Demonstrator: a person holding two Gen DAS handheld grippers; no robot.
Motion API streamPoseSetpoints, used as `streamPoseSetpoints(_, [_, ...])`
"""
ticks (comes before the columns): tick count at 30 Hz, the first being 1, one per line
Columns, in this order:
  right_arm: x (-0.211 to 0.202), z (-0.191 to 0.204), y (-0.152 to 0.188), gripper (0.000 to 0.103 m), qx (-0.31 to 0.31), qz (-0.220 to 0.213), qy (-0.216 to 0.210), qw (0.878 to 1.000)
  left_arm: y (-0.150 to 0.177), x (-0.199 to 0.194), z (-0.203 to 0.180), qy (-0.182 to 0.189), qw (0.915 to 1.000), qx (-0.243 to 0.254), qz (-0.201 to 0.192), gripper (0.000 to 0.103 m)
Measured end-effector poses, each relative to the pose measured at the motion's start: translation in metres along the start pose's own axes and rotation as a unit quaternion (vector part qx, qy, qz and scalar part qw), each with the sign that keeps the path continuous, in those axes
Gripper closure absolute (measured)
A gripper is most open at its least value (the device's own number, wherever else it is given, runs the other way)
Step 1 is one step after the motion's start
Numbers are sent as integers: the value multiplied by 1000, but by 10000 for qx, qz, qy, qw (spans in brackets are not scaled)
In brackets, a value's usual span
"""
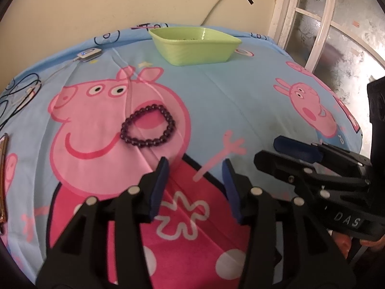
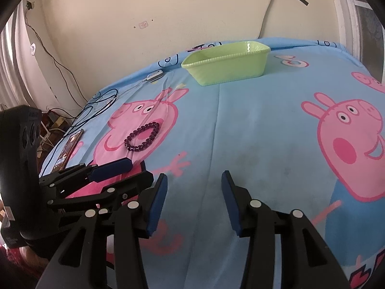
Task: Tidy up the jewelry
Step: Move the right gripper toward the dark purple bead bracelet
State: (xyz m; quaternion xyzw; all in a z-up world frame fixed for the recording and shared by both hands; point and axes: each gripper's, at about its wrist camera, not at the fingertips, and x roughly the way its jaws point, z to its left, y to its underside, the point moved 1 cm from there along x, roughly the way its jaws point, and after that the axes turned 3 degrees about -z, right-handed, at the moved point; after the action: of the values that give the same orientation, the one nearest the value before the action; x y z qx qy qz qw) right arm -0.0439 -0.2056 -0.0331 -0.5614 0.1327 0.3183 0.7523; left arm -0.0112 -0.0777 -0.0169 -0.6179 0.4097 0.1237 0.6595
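Fingers (image 1: 160, 183) of both grippers are standing apart, empty; left gripper (image 1: 195, 168) should be straddling one bead strand of bracelet (image 1: 148, 126) before lifting toward basket (image 1: 195, 48).

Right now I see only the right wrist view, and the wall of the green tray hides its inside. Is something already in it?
Observer: In the left wrist view, a few small dark bits show just over the near rim of the green tray. They are too small to tell what they are.
Operator: From the side I cannot judge the left gripper. Does it hold something?
Observer: No. The left gripper is open, with only cloth between its pads. The bead bracelet lies ahead of it, slightly left, not touching.
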Motion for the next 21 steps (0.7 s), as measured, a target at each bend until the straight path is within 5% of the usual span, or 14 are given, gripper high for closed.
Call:
streamPoseSetpoints(6, [-7,0,5,64,-45,-77,-8,10000,0,0,0,49,10000,-52,10,52])
streamPoseSetpoints(12, [-11,-10,9,52,186,-235,-400,9988,3,-3,3,-92,9996,-246,45,30])
streamPoseSetpoints(21, [-12,-8,12,28,152,-349,-842,9957,16,-19,23,256,9969,-737,-75,20])
